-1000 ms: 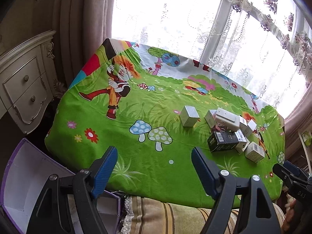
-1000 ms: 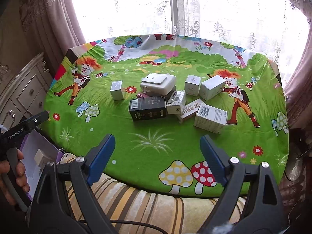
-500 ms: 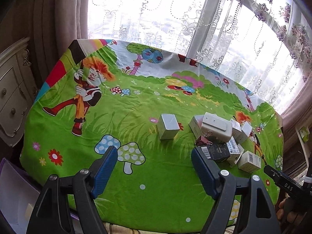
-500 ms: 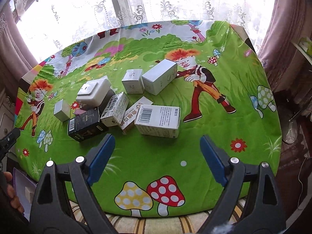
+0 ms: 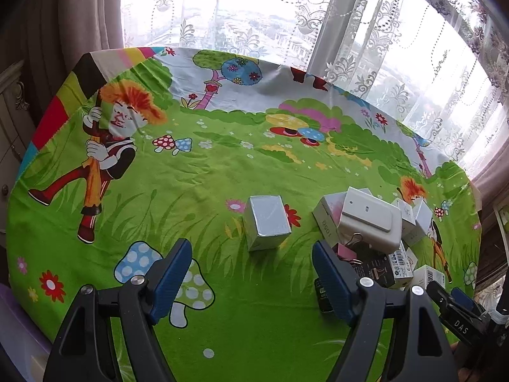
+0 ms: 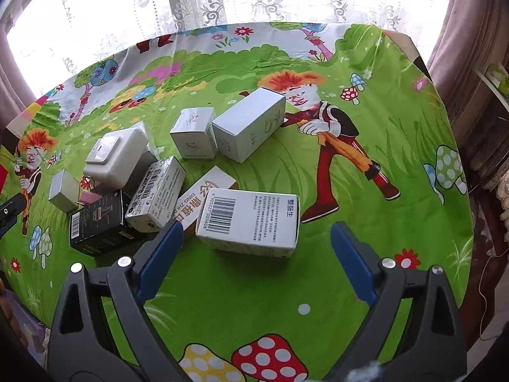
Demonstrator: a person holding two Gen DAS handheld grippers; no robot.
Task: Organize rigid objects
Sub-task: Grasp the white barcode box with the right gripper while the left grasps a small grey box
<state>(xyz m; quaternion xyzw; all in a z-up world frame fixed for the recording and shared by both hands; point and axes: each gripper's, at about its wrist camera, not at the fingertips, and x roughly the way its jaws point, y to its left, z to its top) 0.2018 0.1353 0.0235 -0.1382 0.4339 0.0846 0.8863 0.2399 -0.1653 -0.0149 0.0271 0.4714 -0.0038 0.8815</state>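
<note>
Several small boxes lie on the cartoon tablecloth (image 5: pixel 222 172). My left gripper (image 5: pixel 251 273) is open and empty, just short of a small grey box (image 5: pixel 267 222) that stands apart. Right of it are a white switch box (image 5: pixel 369 219) and a black box (image 5: pixel 375 270). My right gripper (image 6: pixel 254 254) is open and empty, its jaws either side of a white barcode box (image 6: pixel 251 219). Behind that lie an orange-lettered box (image 6: pixel 203 194), a barcode carton (image 6: pixel 156 194), the black box (image 6: pixel 98 222), two white boxes (image 6: pixel 251 124) and the grey box (image 6: pixel 63 191).
A purple bin (image 5: pixel 19 331) sits below the table's left edge. A cream dresser (image 5: pixel 12 121) stands at the left. Lace curtains and a bright window (image 5: pixel 286 16) lie behind the table. The right gripper's body (image 5: pixel 461 318) shows at the left view's lower right.
Both grippers have moved forward over the table toward the boxes. The left one has swung away from the purple bin to the grey box; the right one has closed in on the barcode box.
</note>
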